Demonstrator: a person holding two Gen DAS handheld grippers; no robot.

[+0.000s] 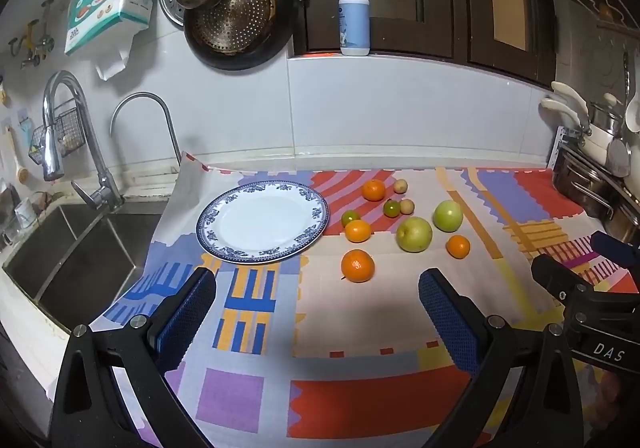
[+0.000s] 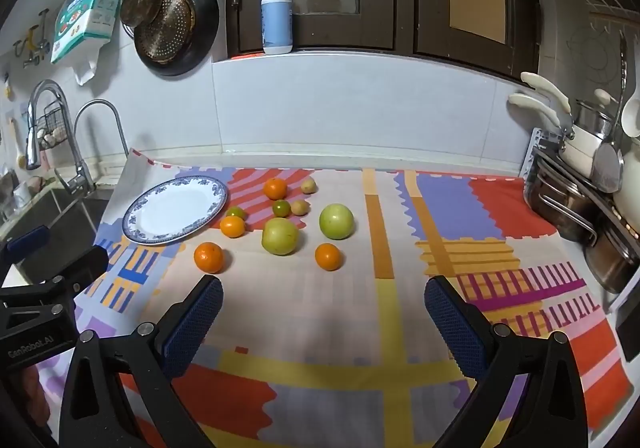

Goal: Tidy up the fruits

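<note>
The left tongs [image 1: 318, 294] hang wide apart above the patterned cloth [image 1: 360, 388], nothing between their blue pads [image 1: 192, 312]. The right tongs [image 2: 324, 296] are equally wide and hold nothing, hovering over the cloth nearer its yellow stripes.

Just ahead of the left tongs lies a large orange [image 1: 357, 266], close to the near rim of a blue-patterned white plate [image 1: 262, 221], which carries no fruit. Beyond it, a smaller orange [image 1: 357, 231] touches a green-orange citrus [image 1: 350, 217] beside the plate's right edge. Further right sit two green apples [image 1: 414, 234] [image 1: 448, 215], near each other but apart, with a small orange [image 1: 458, 246] in front of them. Toward the wall lie another orange [image 1: 373, 190], a small greenish citrus [image 1: 392, 208], and two pale little fruits [image 1: 400, 186] [image 1: 407, 206].

The cloth covers the surface between a steel sink [image 1: 80, 248] on the left and stacked pots [image 2: 580, 208] on the right. A pump bottle [image 1: 354, 18] stands on the ledge behind.
</note>
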